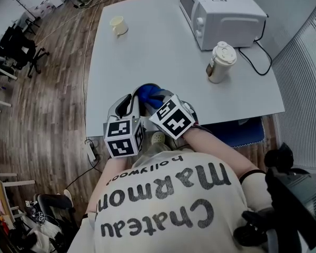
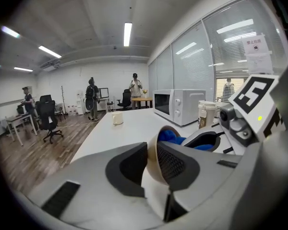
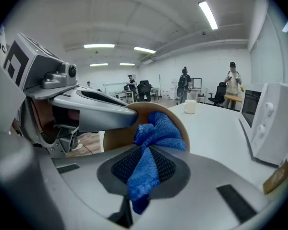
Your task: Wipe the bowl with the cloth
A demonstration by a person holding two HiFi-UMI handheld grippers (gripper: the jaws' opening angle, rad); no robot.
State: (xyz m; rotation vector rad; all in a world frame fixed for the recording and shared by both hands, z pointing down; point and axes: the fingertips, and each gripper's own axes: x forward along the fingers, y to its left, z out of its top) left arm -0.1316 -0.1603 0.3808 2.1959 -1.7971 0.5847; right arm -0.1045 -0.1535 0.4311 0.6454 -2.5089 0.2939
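Note:
A tan bowl (image 2: 152, 163) is held tilted on its side, its rim pinched in my left gripper (image 2: 152, 164), which is shut on it. The bowl's hollow (image 3: 116, 137) faces my right gripper (image 3: 145, 163), which is shut on a blue cloth (image 3: 151, 143). The cloth's bunched end sits inside the bowl against its inner wall. In the head view both grippers meet at the table's near edge: the left gripper (image 1: 127, 107), the right gripper (image 1: 159, 102) and the blue cloth (image 1: 148, 93) between them. The bowl is mostly hidden there.
A white microwave (image 1: 217, 12) stands at the back right of the white table (image 1: 163, 51). A lidded paper cup (image 1: 220, 62) sits in front of it and a small cream cup (image 1: 118, 26) at the far left. People (image 2: 92, 97) and office chairs (image 2: 48, 120) stand beyond the table.

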